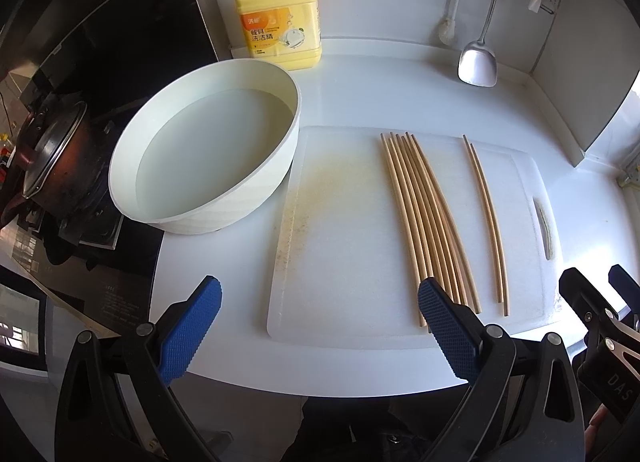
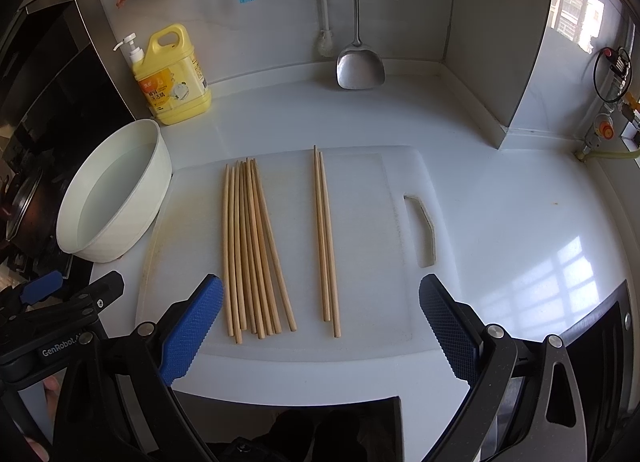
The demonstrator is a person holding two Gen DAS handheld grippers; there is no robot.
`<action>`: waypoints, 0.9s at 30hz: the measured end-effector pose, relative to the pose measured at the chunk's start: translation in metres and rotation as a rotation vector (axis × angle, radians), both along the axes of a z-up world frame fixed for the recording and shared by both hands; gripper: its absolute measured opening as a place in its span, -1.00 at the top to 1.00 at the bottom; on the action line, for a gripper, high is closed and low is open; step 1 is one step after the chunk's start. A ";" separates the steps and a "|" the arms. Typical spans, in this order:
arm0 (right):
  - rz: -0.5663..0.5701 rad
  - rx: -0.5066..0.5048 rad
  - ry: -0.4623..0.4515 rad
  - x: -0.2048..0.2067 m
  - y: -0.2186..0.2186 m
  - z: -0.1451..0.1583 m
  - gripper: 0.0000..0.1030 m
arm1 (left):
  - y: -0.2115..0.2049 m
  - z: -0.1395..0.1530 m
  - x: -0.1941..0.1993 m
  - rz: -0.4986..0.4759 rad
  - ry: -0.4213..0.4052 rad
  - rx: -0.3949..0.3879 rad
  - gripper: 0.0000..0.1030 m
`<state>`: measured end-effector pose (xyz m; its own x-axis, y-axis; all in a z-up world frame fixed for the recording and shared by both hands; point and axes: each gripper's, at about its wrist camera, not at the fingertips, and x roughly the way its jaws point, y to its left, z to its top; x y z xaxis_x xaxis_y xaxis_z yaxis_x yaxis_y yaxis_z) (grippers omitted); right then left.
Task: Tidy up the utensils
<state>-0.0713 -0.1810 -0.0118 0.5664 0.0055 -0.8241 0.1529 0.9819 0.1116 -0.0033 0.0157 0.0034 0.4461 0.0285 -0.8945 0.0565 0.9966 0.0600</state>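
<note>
Several wooden chopsticks (image 1: pixel 428 222) lie bunched on a white cutting board (image 1: pixel 340 246); a separate pair (image 1: pixel 486 222) lies to their right. In the right wrist view the bunch (image 2: pixel 252 250) and the pair (image 2: pixel 326 238) lie on the board (image 2: pixel 372 262). My left gripper (image 1: pixel 320 326) is open and empty over the board's near edge, its right finger overlapping the bunch's near ends. My right gripper (image 2: pixel 320 326) is open and empty just before the chopsticks' near ends; it also shows in the left wrist view (image 1: pixel 600 302).
A white basin of water (image 1: pixel 208 150) stands left of the board, by a stove with a pot (image 1: pixel 48 158). A yellow detergent bottle (image 1: pixel 280 18) stands at the back wall. A metal spatula (image 1: pixel 478 58) and a brush (image 1: pixel 450 22) hang there. The counter edge is near.
</note>
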 end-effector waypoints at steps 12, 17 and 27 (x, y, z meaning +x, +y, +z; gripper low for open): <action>0.004 -0.003 0.000 0.002 0.003 0.001 -0.82 | 0.000 0.000 0.000 0.001 0.000 0.001 -0.88; 0.005 -0.004 0.000 0.003 0.003 0.001 -0.82 | 0.000 0.000 0.000 0.000 -0.001 0.001 -0.88; 0.005 -0.005 -0.001 0.003 0.004 0.001 -0.82 | 0.000 -0.001 0.000 0.001 -0.001 0.002 -0.88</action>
<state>-0.0681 -0.1774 -0.0105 0.5669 0.0042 -0.8238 0.1478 0.9832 0.1068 -0.0037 0.0155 0.0027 0.4467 0.0307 -0.8941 0.0558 0.9965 0.0621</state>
